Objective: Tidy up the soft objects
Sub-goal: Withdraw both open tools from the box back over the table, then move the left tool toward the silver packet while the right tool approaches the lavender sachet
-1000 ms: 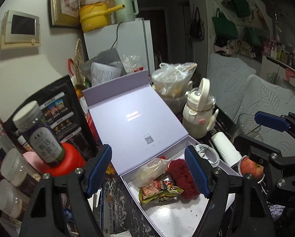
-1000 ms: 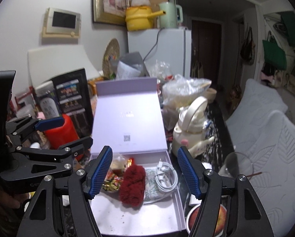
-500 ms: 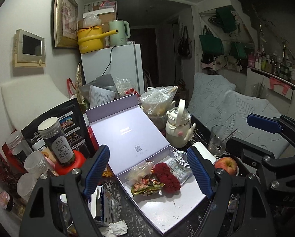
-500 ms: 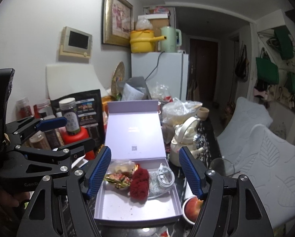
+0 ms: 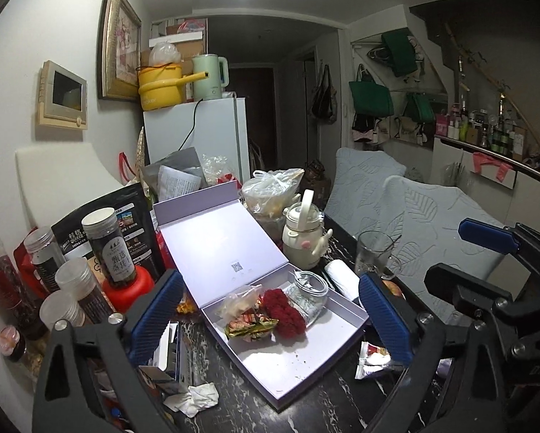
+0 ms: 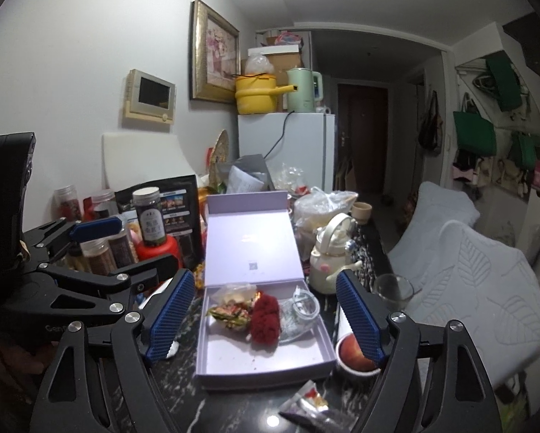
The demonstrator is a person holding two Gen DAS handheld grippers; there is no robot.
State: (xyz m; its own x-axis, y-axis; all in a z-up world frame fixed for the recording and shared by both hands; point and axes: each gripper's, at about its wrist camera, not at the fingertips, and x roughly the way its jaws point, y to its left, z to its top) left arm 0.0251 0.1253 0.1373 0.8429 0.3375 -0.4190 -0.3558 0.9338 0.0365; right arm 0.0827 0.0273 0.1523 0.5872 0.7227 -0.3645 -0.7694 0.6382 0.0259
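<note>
Lilac box (image 6: 234, 371) lies open on the cluttered surface (image 6: 234, 411), holding a red woolly bundle (image 6: 266, 319) and snack packets (image 6: 230, 314). Both the left tool (image 5: 270, 319) and right tool (image 6: 261, 319) hover empty, jaws just spreading wider.

In the open box (image 6: 266, 364) a snack packet (image 6: 230, 314), a scrunchie (image 6: 266, 319) and a cable bag (image 6: 300, 312) lie left to right; jars (image 6: 149, 222) stand left, a kettle (image 6: 329, 256) right.

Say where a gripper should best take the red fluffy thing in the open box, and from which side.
Probably across the narrow middle of the red fluffy thing, coming from above. It lies long, front to back, in the lilac box, with the snack packet close on one side and the bagged white cable on the other, so a sideways approach looks blocked.
</note>
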